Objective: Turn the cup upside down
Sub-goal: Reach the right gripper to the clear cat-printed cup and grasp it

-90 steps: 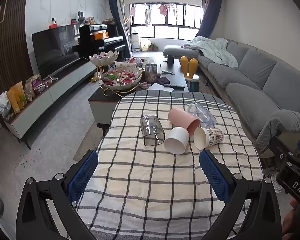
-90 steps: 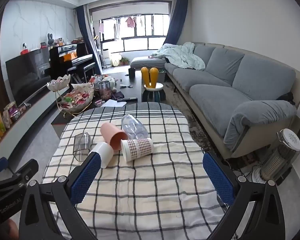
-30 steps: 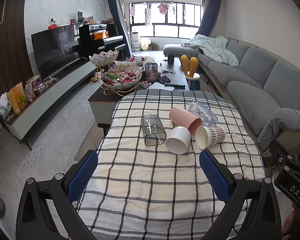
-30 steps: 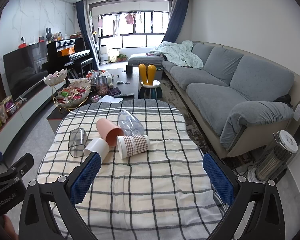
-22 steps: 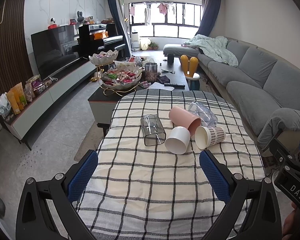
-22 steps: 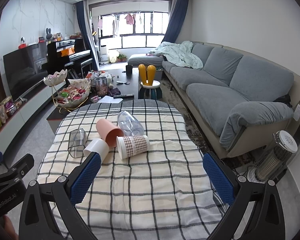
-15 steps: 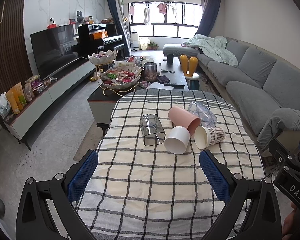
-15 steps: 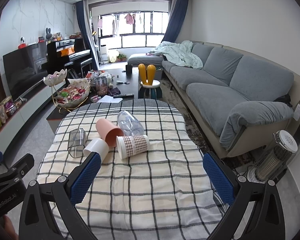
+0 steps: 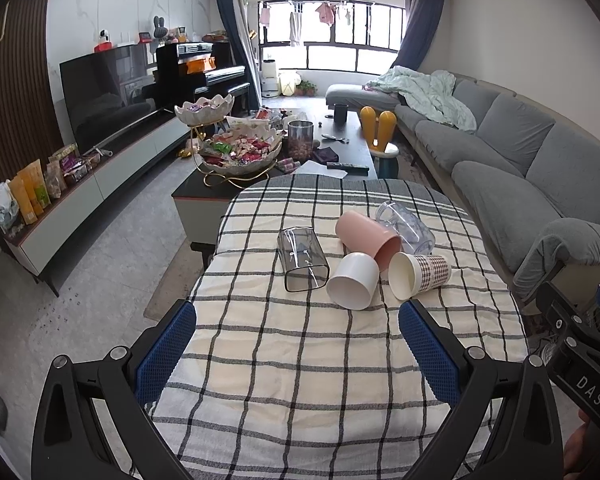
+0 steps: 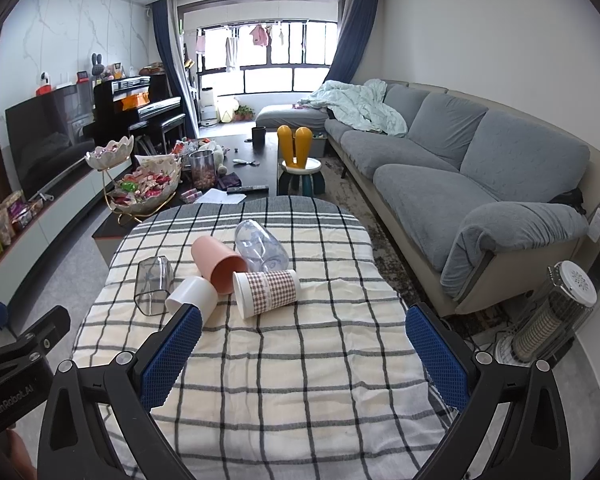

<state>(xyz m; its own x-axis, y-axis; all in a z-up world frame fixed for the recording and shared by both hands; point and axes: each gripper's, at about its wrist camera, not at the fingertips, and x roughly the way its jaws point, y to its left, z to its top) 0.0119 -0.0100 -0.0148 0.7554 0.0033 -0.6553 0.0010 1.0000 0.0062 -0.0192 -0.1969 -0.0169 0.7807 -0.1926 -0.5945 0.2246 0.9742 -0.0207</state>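
- Nearest the cameras, the left claw (image 9: 298,344) hangs over the near end of the table (image 9: 300,380), its blue-padded fingers (image 9: 166,350) spread wide with nothing between them.
- The right claw (image 10: 300,346) is spread just as wide and empty, over the same near stretch of checked cloth; the left claw's body shows at the lower left edge of the right wrist view.
- Past mid-table, five cups lie on their sides in a loose cluster, none upside down.
- The white cup (image 9: 353,281) lies nearest, mouth toward the cameras, touching the pink cup (image 9: 369,237) behind it.
- Just right of it lies the checked paper cup (image 9: 419,275), mouth facing near-left.
- Left of the white cup lies a smoky clear square cup (image 9: 302,259), slightly apart from the others.
- Farthest back, a clear rounded cup (image 9: 406,226) rests against the pink one.
- Beyond the table stands a dark coffee table (image 9: 352,148) with a tiered snack bowl (image 9: 240,152).
- A grey sofa (image 10: 460,168) runs along the right wall.
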